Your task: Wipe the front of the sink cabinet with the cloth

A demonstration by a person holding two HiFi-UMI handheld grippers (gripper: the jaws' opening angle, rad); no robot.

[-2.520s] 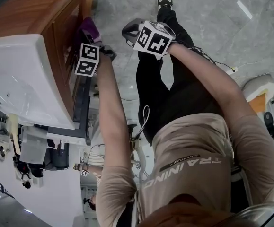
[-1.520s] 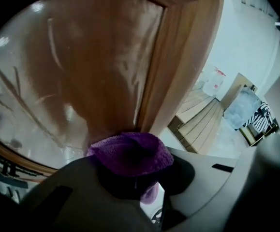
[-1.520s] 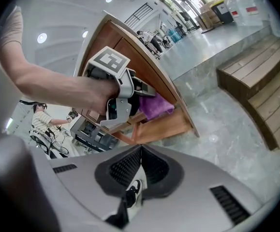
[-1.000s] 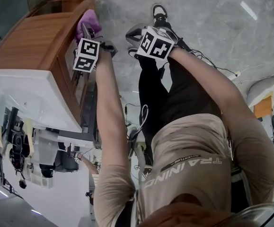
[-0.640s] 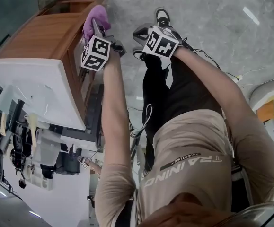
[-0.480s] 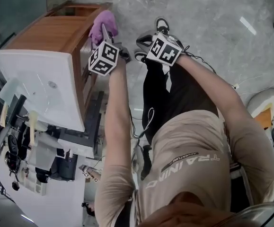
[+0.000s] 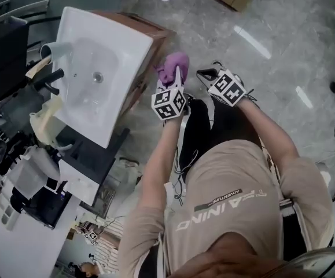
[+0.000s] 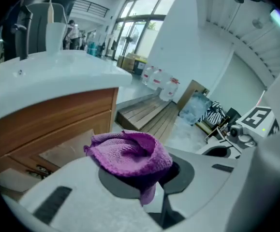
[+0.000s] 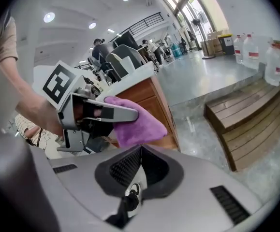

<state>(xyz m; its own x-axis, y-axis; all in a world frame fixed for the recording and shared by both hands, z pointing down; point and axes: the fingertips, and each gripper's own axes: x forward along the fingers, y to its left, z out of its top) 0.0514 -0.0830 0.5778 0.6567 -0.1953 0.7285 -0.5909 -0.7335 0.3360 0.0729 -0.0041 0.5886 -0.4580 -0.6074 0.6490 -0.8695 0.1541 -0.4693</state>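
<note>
The white basin [image 7: 100, 51] sat on top of the wooden sink cabinet [image 8: 52, 117], with a dark faucet [image 7: 50, 79] at its back edge and a white tumbler [image 8: 55, 36] standing on the rim. Grey stone floor [image 7: 260, 16] spread out in front of the cabinet. A low slatted wooden platform [image 9: 248, 117] lay on it well away from the cabinet, and large water jugs [image 9: 256, 47] stood beyond the platform. Nothing stood between the grippers and the cabinet front. The left gripper [image 8: 147, 175] had its jaws clamped on the purple cloth [image 8: 130, 151], which bunched up over the jaw tips. In the head view the cloth was held close to the cabinet's front corner, below the basin's rim. Whether it touched the wood could not be told. The left forearm [image 7: 161, 155] reached forward and down from the person's body, with the marker cube facing the head camera. The right gripper [image 9: 139, 166] had its ribbed pads pressed together with nothing between them, and a shoe [image 9: 130, 193] showed through the small gap beneath them. It hung just beside the left gripper, on the side away from the cabinet, pointing toward the cloth and apart from it. The right forearm [image 7: 265, 126] was stretched out alongside the left.
</note>
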